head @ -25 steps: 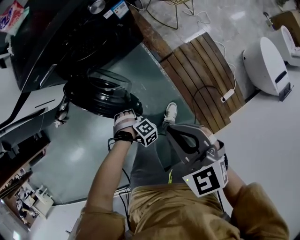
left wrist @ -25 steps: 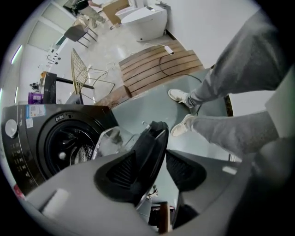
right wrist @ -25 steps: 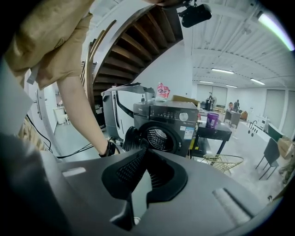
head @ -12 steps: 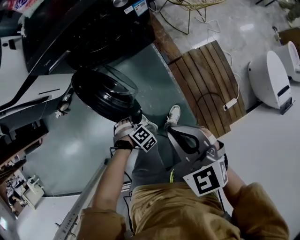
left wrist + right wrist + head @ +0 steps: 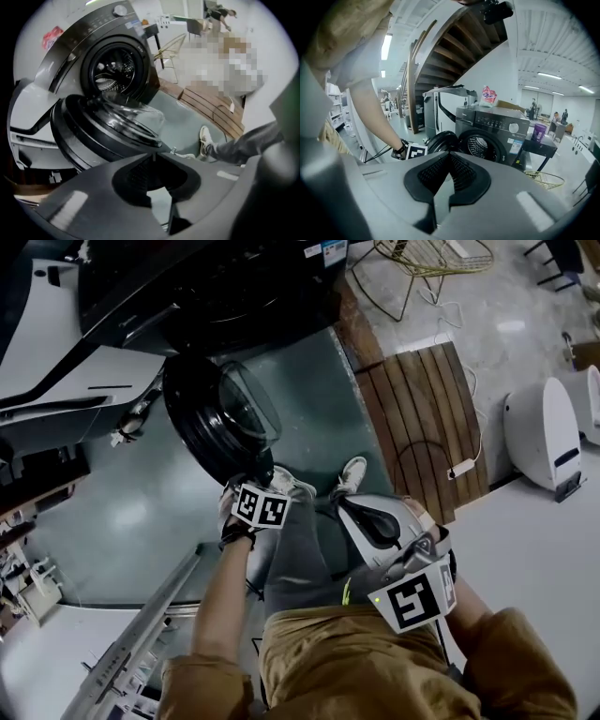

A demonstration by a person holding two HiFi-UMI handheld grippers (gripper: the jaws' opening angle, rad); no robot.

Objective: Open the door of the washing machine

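The dark front-loading washing machine (image 5: 234,287) stands at the top of the head view with its round door (image 5: 211,418) swung wide open. In the left gripper view the door (image 5: 103,126) fills the left and the drum (image 5: 112,70) shows behind it. My left gripper (image 5: 246,486) points down at the door's lower rim; its tips (image 5: 152,154) meet right at that rim with nothing between them. My right gripper (image 5: 345,504) is held back near my body, shut and empty (image 5: 450,153), looking at the machine (image 5: 497,126).
My shoes (image 5: 352,470) stand on the green floor just right of the door. A wooden slat platform (image 5: 422,418) with a power strip (image 5: 459,468) lies further right, a white device (image 5: 544,427) beyond it, and a wire chair (image 5: 422,263) at the top.
The door has swung further out from the machine. My left hand went with its rim and rolled, and its marker cube now faces up. The right gripper shifted only slightly.
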